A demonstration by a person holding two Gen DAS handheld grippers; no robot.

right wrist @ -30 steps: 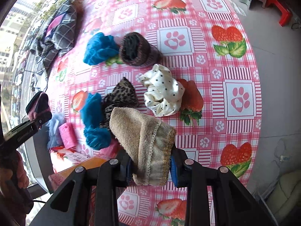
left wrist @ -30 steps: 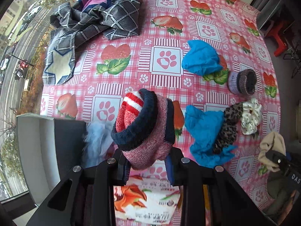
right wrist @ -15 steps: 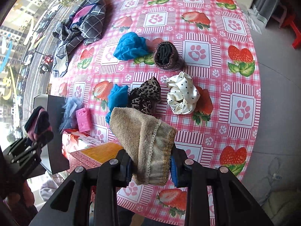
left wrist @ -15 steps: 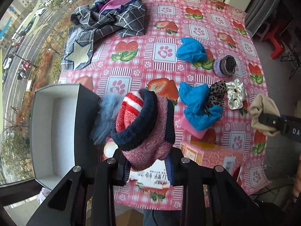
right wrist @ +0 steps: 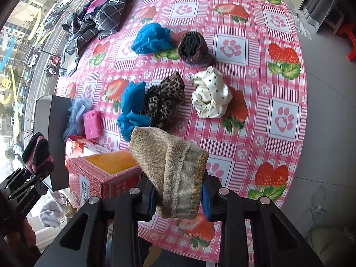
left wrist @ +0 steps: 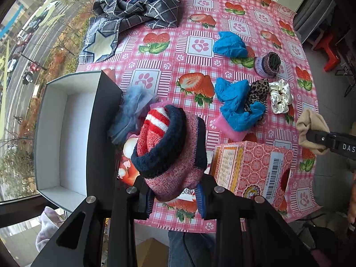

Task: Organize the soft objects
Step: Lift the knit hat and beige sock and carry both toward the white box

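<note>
Socks: pink-navy roll (left wrist: 169,146) in left fingers (left wrist: 144,200), beige one (right wrist: 175,173) in right fingers (right wrist: 205,202)

The rolled sock bundle (left wrist: 169,146) is fuzzy knit wool, the beige sock (right wrist: 171,173) coarser knit. The tablecloth (right wrist: 255,115) looks glossy plastic; the polka-dot scrunchie (right wrist: 211,95) is satiny.

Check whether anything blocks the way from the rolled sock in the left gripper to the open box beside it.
Nothing visible does. The sock hangs above the table in the left gripper, and the box sits open and looks empty, only its dark wall between them, below the sock.
</note>
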